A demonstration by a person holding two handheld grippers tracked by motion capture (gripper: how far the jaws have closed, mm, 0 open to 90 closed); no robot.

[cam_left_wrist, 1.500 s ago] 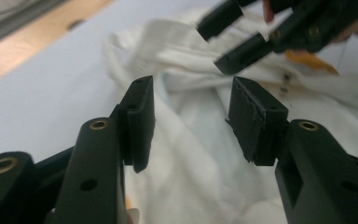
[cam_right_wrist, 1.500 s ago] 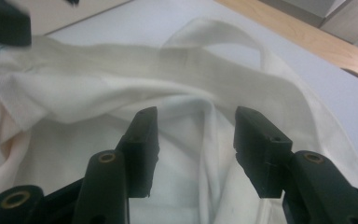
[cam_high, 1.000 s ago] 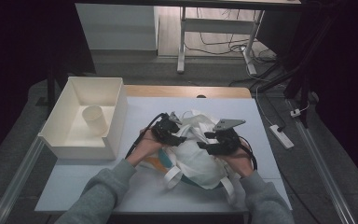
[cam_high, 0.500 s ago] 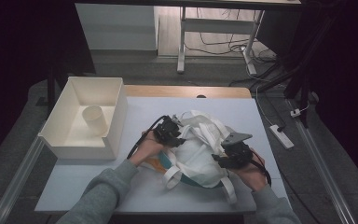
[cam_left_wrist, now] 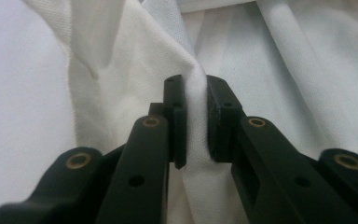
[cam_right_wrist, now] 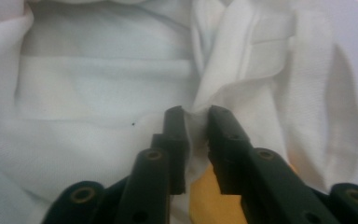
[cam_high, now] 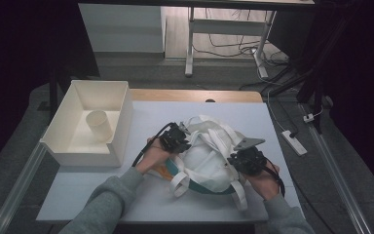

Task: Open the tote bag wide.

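You had the white bag (cam_high: 209, 156) lying crumpled in the lower middle of the high view, on the pale worktop (cam_high: 78, 190), with its straps looped over the top and trailing toward the bottom edge of the frame. A strip of teal showed along its lower rim and a patch of orange at its lower left.

Your left gripper (cam_high: 175, 139) sat at the bag's upper left edge in the high view. In the left gripper view the gripper (cam_left_wrist: 196, 116) had a raised fold of the white fabric (cam_left_wrist: 121, 70) pinched between its jaws; they had just been closing, and the pads pressed on the cloth from both sides.

Your right gripper (cam_high: 246, 158) sat at the bag's right side in the high view, its grey plate tilted toward the upper right. In the right gripper view the gripper (cam_right_wrist: 196, 135) had likewise just been closing, and its jaws were drawn together on a ridge of the fabric (cam_right_wrist: 98, 93), beside a stitched strap (cam_right_wrist: 270, 42) in the upper right of that frame. Orange showed below the jaws.

A white open box (cam_high: 90, 122) stood at the left of the high view, well apart from the bag, with a pale cup (cam_high: 100, 126) upright inside it.
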